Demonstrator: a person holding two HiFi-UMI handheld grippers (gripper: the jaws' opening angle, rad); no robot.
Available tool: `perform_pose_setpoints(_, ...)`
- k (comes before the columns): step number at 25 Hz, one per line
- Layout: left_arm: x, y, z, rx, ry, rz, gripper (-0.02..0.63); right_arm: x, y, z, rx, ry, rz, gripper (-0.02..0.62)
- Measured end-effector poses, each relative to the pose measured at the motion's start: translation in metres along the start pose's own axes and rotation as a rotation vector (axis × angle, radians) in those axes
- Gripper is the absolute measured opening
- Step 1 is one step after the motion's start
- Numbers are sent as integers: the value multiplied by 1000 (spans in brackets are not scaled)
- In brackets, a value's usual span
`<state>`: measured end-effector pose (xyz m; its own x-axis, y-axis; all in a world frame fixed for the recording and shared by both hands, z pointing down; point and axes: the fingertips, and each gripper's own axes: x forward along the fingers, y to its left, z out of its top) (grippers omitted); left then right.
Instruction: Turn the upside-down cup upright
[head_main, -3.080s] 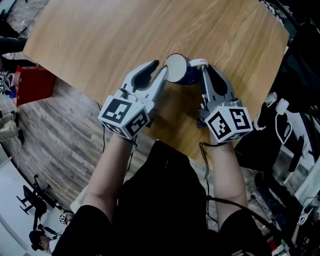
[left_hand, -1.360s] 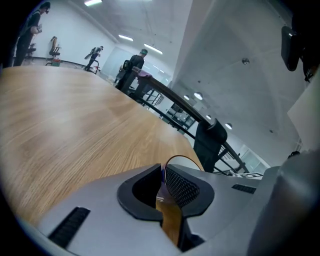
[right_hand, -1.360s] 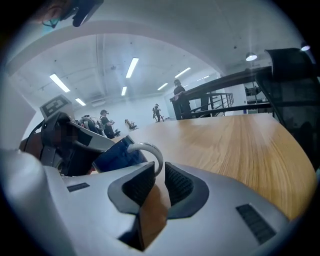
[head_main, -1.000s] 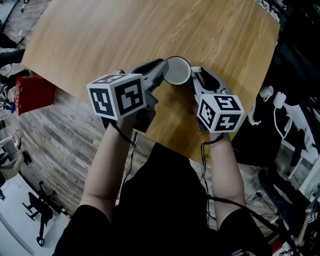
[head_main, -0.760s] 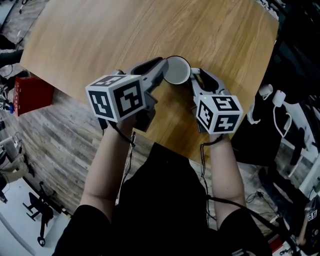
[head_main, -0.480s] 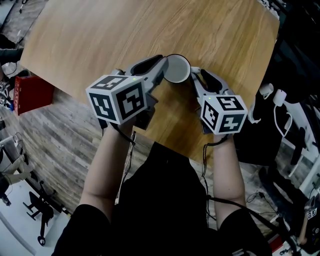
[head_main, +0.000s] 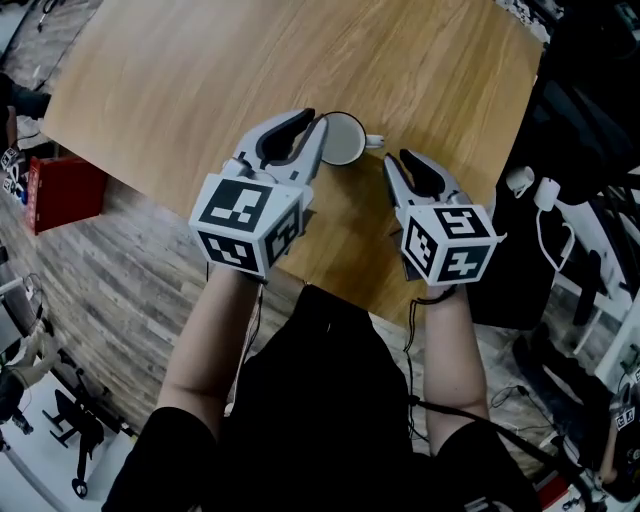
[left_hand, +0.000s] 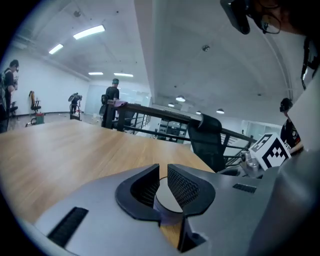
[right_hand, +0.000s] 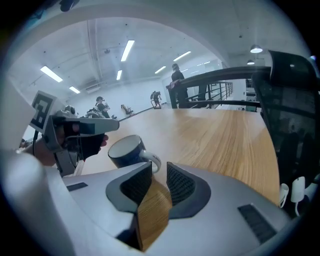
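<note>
A dark blue cup (head_main: 342, 140) with a white inside stands upright on the wooden table (head_main: 200, 70), its white handle (head_main: 372, 141) pointing right. My left gripper (head_main: 314, 122) hovers just over the cup's left rim. Its jaws are a narrow gap apart, and through that gap the cup (left_hand: 167, 200) shows below my left gripper (left_hand: 163, 170), with no pad pressing on it. My right gripper (head_main: 396, 160) sits a little back from the handle. Its jaws have just been opening slightly and hold nothing. From my right gripper (right_hand: 159, 167) the cup (right_hand: 125, 150) lies just past the tips.
The table's near edge (head_main: 330, 285) runs close to my body, with plank floor below it. A red box (head_main: 60, 180) stands on the floor at the left. Dark chairs and cables (head_main: 590, 130) crowd the right side. People stand far off in the room.
The cup lay on its side between both grippers; now it stands upright. My left gripper has rolled and lifted off the rim. My right gripper has drawn back from the handle.
</note>
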<state>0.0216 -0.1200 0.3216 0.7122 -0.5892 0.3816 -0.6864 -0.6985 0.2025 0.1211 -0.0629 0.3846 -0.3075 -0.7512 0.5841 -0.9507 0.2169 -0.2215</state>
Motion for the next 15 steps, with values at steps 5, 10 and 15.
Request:
perform_pose_setpoints(5,-28,-32,31,109,-91,24,30,-52,15,51,-34,-140,-67,19)
perform_pose_setpoints(10,-71,-69,74,136,-176,43,9,-109,50,106,-38,-319,-74,14)
perform_pose_setpoints(15,-97,-83,117,164,-250,104,8,-136,69,150,-86,-405,-85,12)
